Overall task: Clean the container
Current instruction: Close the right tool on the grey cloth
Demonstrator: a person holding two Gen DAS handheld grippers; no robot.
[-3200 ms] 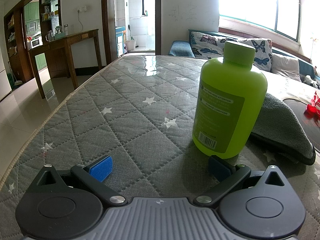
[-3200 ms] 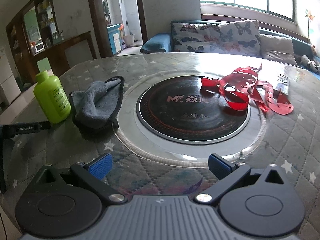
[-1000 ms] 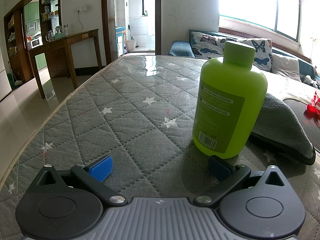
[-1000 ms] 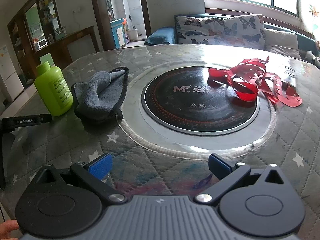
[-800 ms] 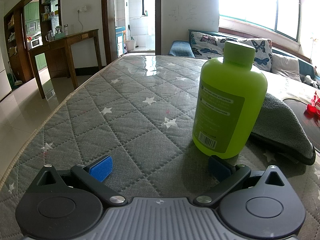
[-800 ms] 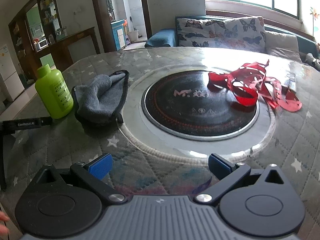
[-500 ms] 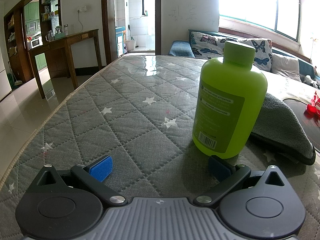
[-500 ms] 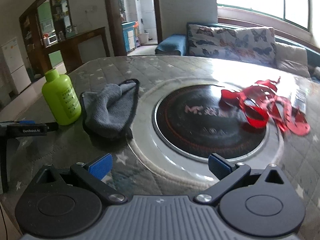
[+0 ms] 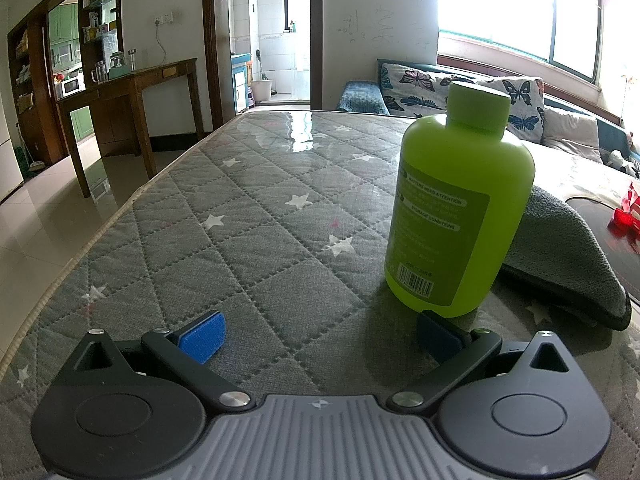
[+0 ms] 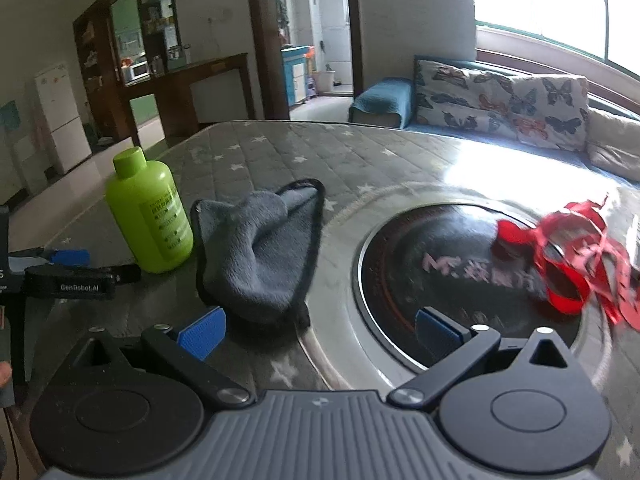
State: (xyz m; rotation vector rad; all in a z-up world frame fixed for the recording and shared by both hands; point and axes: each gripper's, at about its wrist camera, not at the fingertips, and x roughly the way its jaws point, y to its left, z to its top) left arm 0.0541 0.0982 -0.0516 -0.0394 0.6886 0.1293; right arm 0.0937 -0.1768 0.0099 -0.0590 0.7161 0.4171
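The quilted grey star-patterned worktop (image 9: 256, 240), under a glossy clear sheet, carries everything; a round black glass cooker plate (image 10: 460, 264) is set into it, with a tangle of red cut-paper strips (image 10: 560, 256) lying on its far right side. The task's thing, a lime-green plastic bottle with a matching screw cap (image 9: 460, 208), stands upright near the worktop's left edge, its printed label turned toward the left wrist camera. Just beside it on the cooker side lies a crumpled grey microfibre cloth with black edging (image 10: 256, 256); from these views it cannot be told whether the two touch.

The bottle looks light and fairly stiff, though a thin plastic wall may give under a hard squeeze, and its smooth skin could slip. How full it is cannot be seen. The straight middle of the body, across the label, seems the safest hold; the cap is narrower. The cloth is soft and limp and would bunch wherever pinched.

The left claw (image 9: 320, 334) rests low and level at the worktop, fingers spread wide and empty, the bottle just ahead of its right finger. The right claw (image 10: 320, 330) hovers tilted down over the cooker's near rim, likewise spread wide and empty, the cloth just ahead of its left finger.
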